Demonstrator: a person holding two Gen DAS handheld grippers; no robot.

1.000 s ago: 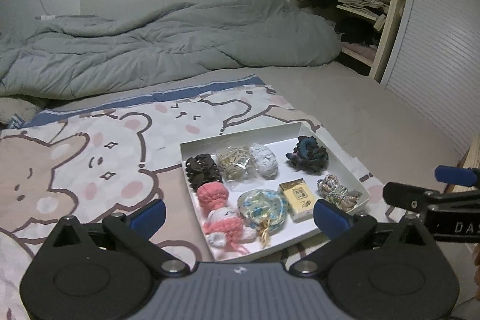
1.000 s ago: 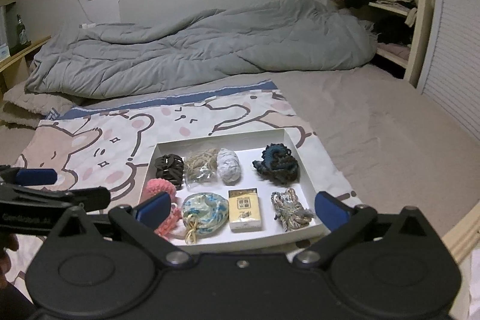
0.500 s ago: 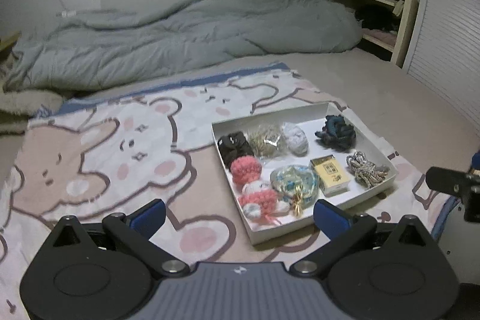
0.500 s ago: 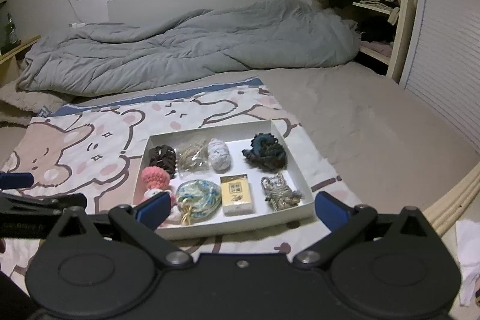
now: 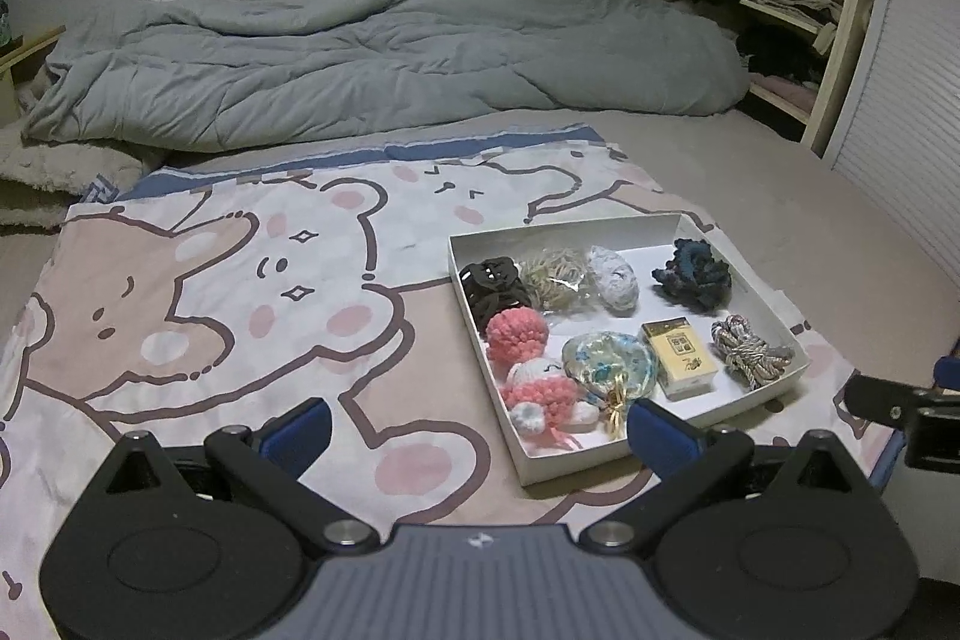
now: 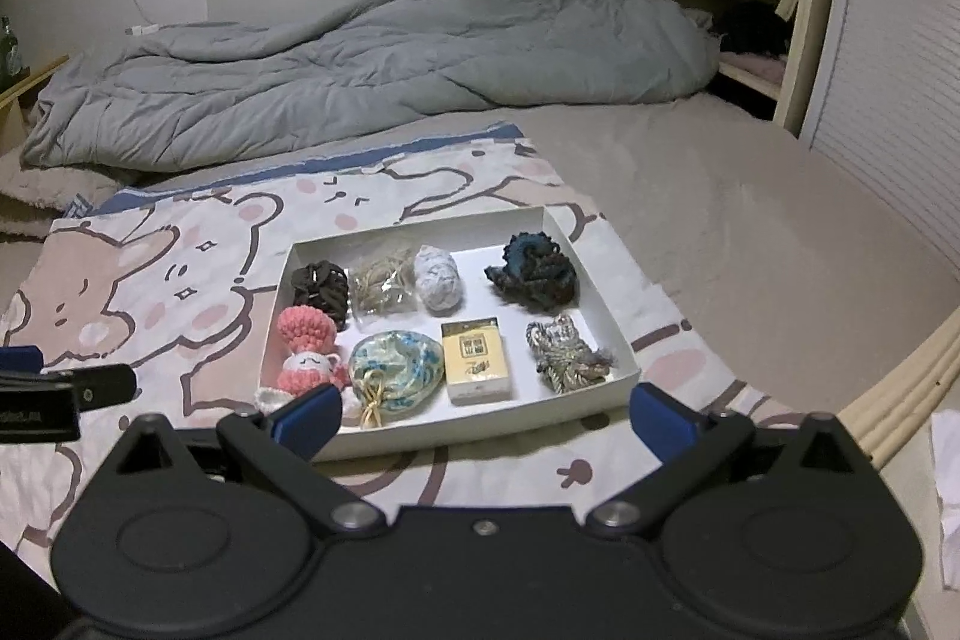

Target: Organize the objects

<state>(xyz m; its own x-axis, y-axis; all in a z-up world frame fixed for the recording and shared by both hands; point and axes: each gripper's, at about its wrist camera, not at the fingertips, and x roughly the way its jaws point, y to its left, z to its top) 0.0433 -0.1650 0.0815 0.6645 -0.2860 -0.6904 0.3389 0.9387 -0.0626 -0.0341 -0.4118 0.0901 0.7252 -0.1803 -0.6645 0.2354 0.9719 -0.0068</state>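
Hovering spread and empty, left hand-held gripper point(image 5: 477, 421), right hand-held gripper point(image 6: 486, 415); white tray point(image 6: 606, 316); yellow box point(image 6: 477, 358), print unreadable

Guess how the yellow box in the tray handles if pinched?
The yellow box looks like stiff card with flat sides, so it likely pinches cleanly. It lies flat on the tray floor, so it shouldn't roll. Probably light.

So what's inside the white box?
The box holds a black scrunchie, a gold bundle, a white ball, a dark blue scrunchie, a pink doll, a blue pouch, a yellow pack and rope. The doll's feet hide behind the right claw.
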